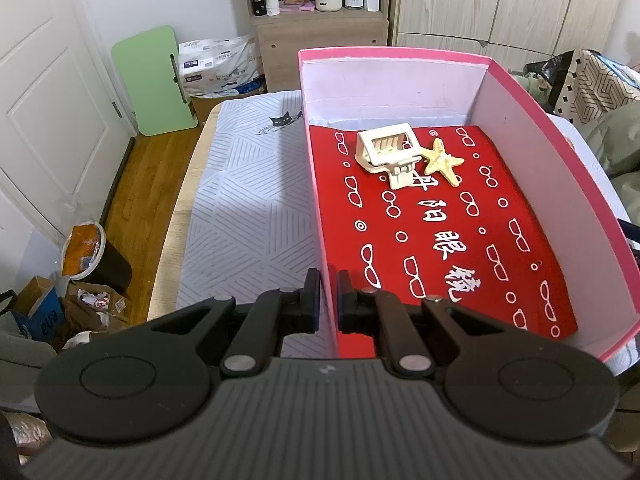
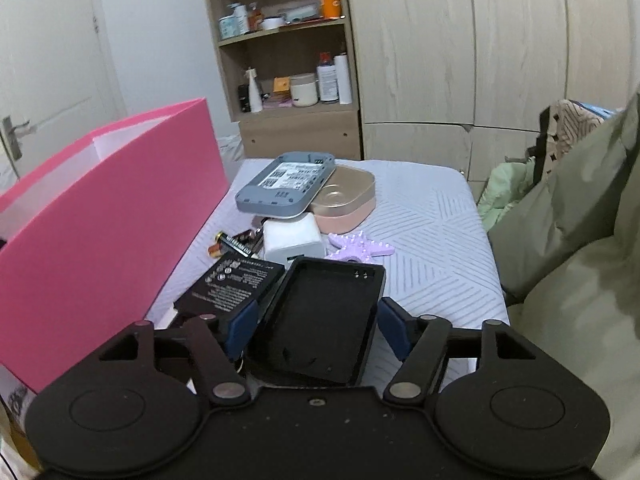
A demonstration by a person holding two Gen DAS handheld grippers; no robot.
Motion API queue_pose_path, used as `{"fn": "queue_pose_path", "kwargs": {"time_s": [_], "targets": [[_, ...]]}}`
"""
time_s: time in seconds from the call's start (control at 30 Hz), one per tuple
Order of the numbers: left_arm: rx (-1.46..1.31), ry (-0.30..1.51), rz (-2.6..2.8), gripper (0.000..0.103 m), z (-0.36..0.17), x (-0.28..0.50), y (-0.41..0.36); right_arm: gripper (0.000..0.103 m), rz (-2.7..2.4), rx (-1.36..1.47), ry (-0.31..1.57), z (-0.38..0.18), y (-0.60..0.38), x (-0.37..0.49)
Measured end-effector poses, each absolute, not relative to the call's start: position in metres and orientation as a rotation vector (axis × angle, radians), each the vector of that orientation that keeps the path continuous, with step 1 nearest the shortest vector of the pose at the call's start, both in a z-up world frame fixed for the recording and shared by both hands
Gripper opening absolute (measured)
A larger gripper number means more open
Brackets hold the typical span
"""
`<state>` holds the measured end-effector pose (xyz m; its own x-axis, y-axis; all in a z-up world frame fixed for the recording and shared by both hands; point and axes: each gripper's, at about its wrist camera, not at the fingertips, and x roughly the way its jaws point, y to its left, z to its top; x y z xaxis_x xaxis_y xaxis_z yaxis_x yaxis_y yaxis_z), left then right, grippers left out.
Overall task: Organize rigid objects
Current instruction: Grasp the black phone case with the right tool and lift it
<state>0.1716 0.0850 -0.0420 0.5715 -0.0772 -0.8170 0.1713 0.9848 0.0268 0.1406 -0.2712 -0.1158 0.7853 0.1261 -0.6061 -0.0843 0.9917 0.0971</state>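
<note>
Your left claw (image 1: 328,300) is clamped on the near left wall of the pink box (image 1: 520,92), one finger outside, one inside. The box sits on the bed (image 1: 248,208), along its right part in the left view. Inside, a red printed cloth (image 1: 460,248) lines the floor. Two things lie on it toward the far left corner: a white plastic clip-like frame (image 1: 390,152) and a pale yellow starfish (image 1: 442,162), touching each other. Rest of the box floor is bare cloth.

Your right claw (image 2: 318,326) stands wide, blue pads either side of a black open tray-like case (image 2: 324,320); a gap shows at the right pad, the left side is hard to read, probably not gripping.

The unsorted pile is on the bed just right of the box's pink outer wall:
- black battery pack (image 2: 228,284) beside the case
- white cube charger (image 2: 292,240) behind it
- loose batteries (image 2: 232,242) left of the charger
- lilac starfish (image 2: 360,246) right of the charger
- grey router-like device (image 2: 286,186) resting tilted on a beige dish (image 2: 348,200) at the far end
</note>
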Motion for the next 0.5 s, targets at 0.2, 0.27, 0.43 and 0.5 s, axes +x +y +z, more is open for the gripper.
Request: {"fn": "queue_pose_path", "kwargs": {"time_s": [0.2,0.27,0.43,0.5], "targets": [[0.093,0.953,-0.147,0.007,-0.042,0.171,0.087,0.077,0.112,0.051,0.67,-0.12,-0.272,0.143],[0.099,0.955,-0.144,0.007,-0.042,0.171,0.087,0.072,0.127,0.065,0.687,-0.118,-0.277,0.142],[0.112,0.958,-0.143,0.007,-0.042,0.172,0.086,0.071,0.13,0.067,0.739,-0.111,-0.289,0.145],[0.111,0.959,-0.143,0.007,-0.042,0.172,0.086,0.072,0.128,0.062,0.769,-0.111,-0.291,0.149]]}}
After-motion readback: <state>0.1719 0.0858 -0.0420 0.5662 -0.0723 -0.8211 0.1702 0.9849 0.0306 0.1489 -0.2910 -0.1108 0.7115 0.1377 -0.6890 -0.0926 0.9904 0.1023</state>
